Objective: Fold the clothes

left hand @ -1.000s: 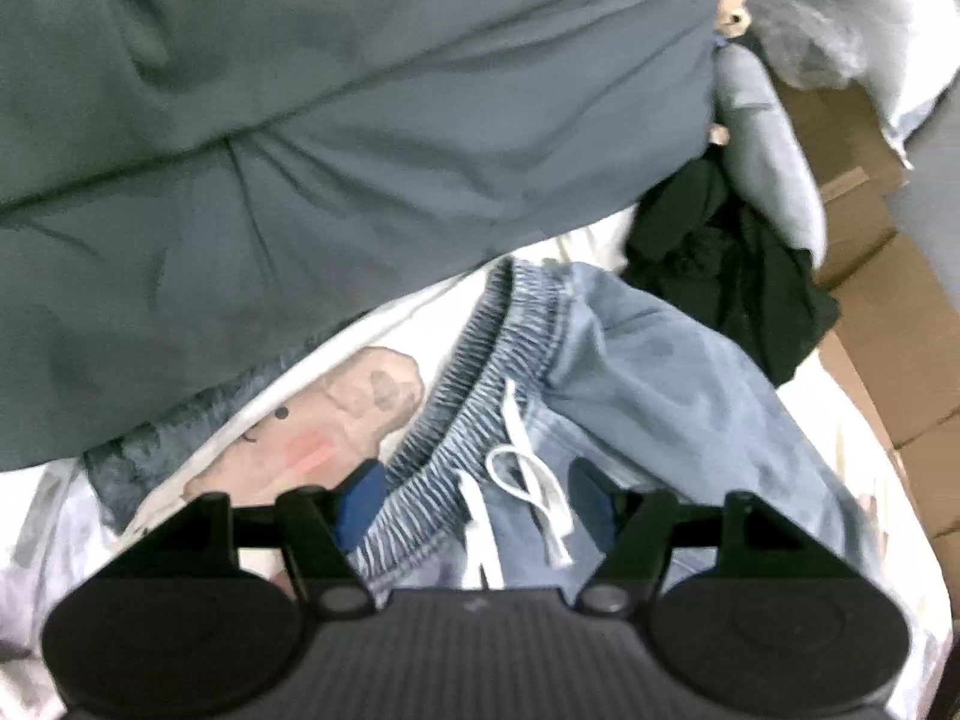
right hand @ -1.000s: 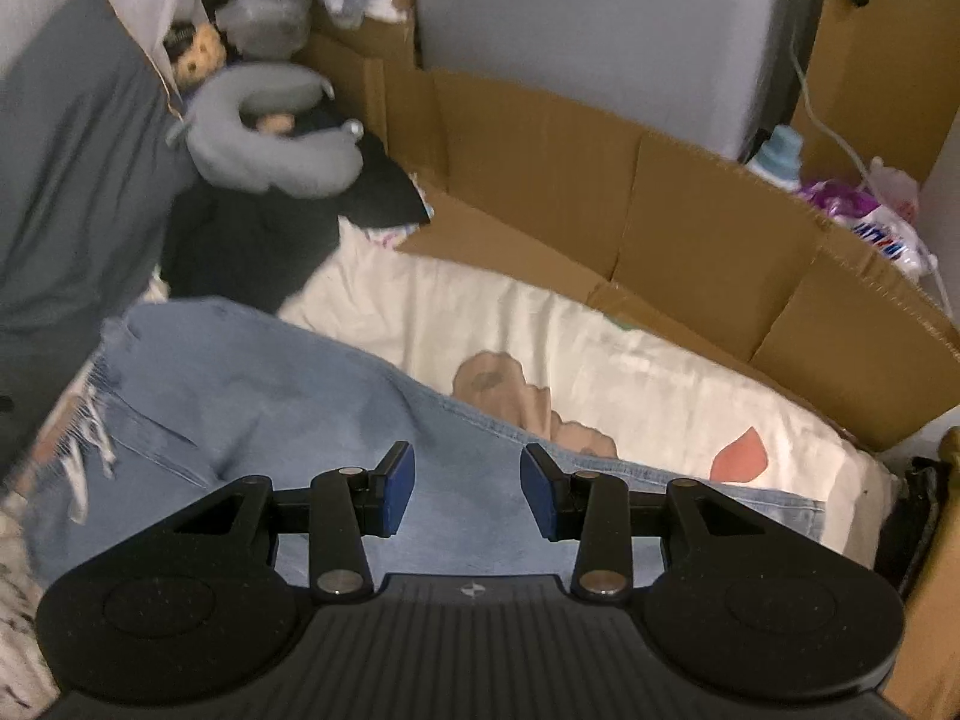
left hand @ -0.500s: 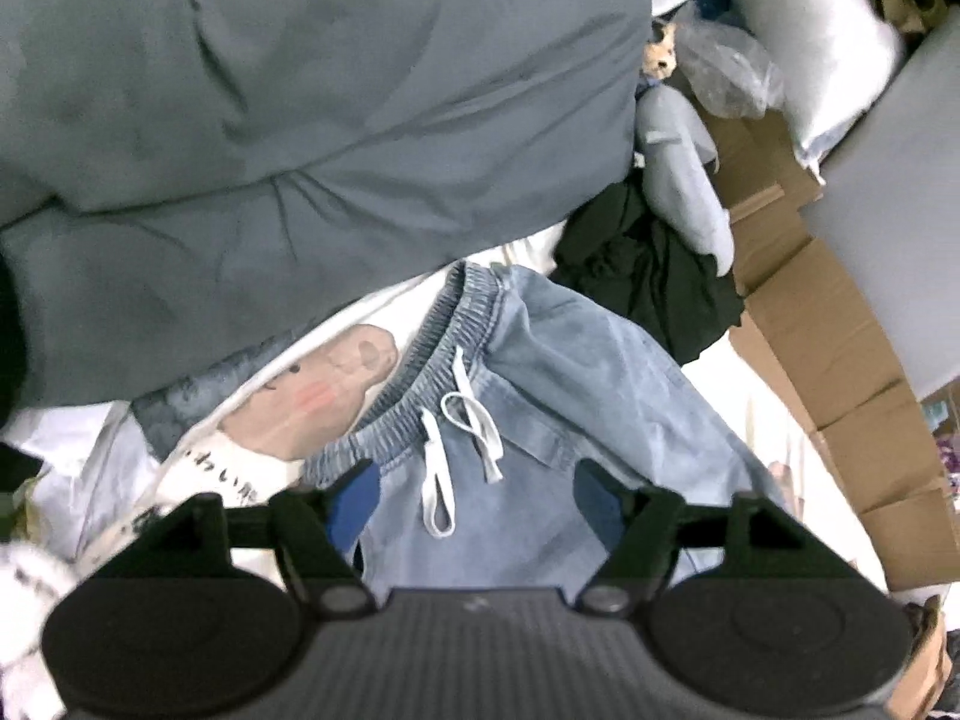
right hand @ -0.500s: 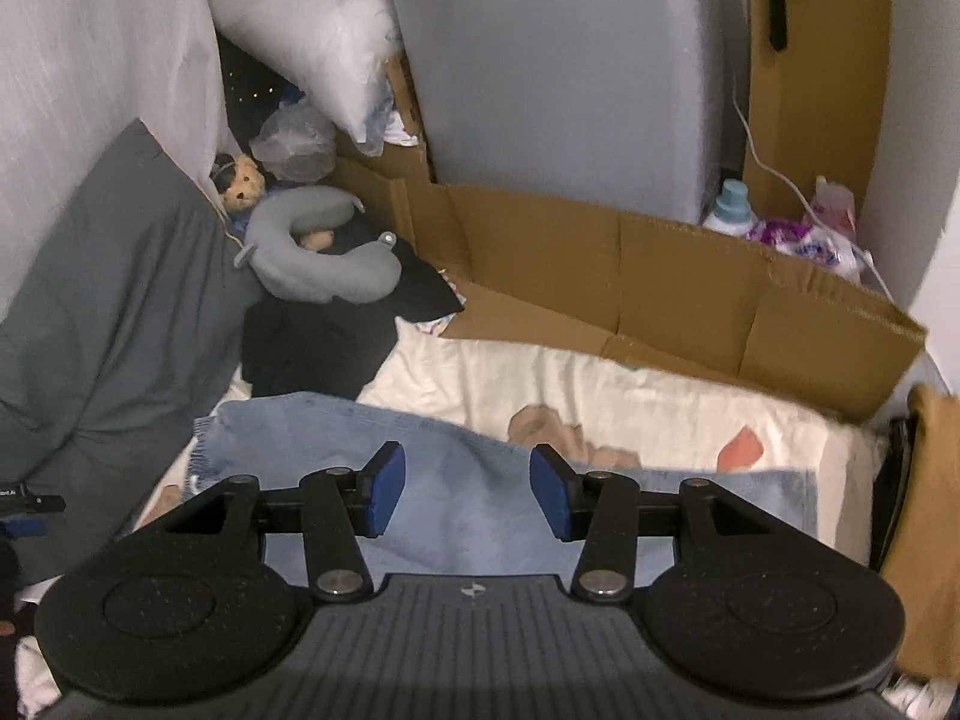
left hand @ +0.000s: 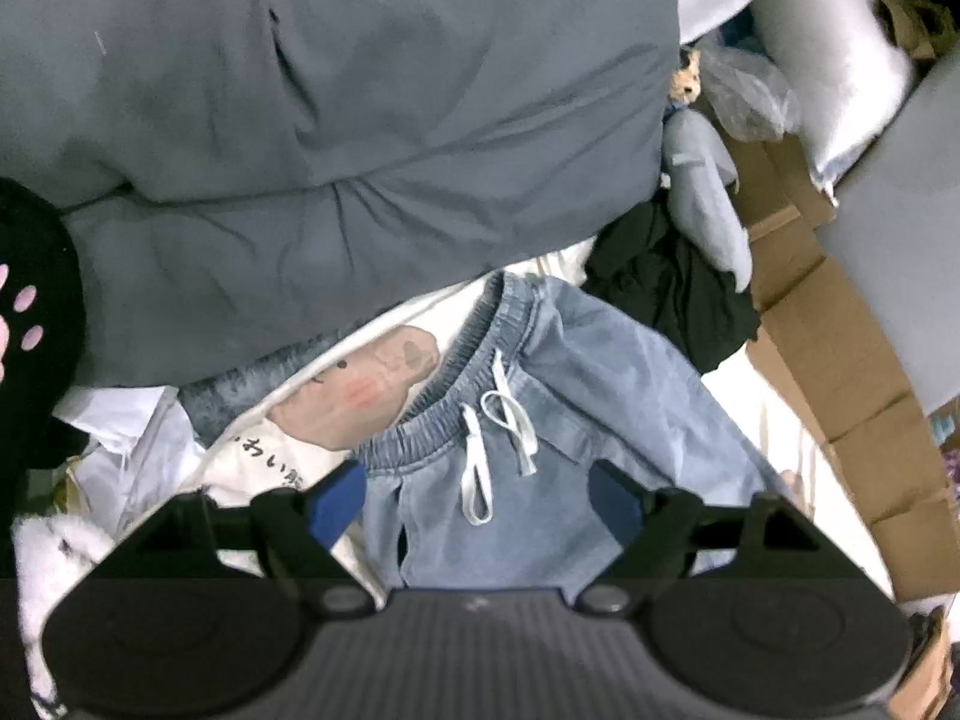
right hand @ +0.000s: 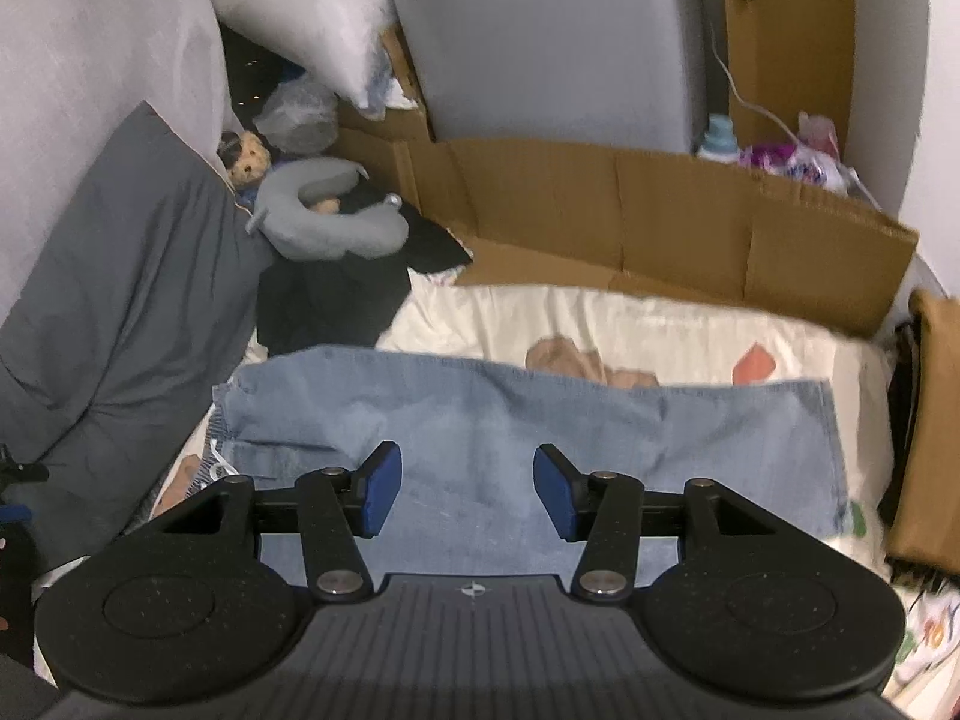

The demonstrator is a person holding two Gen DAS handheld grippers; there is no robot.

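The jeans (right hand: 528, 432) lie flat across the cream sheet (right hand: 600, 318), folded lengthwise, waistband (left hand: 444, 384) beside the grey pillow (left hand: 336, 120). The left gripper (left hand: 480, 507) has just been opening wide, empty; the right gripper (right hand: 462, 492) hangs half open, empty. Next probably: grip the hem and waistband for 1 cross fold

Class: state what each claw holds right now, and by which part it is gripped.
Nothing is held. The left claw and right claw are both open above the jeans.
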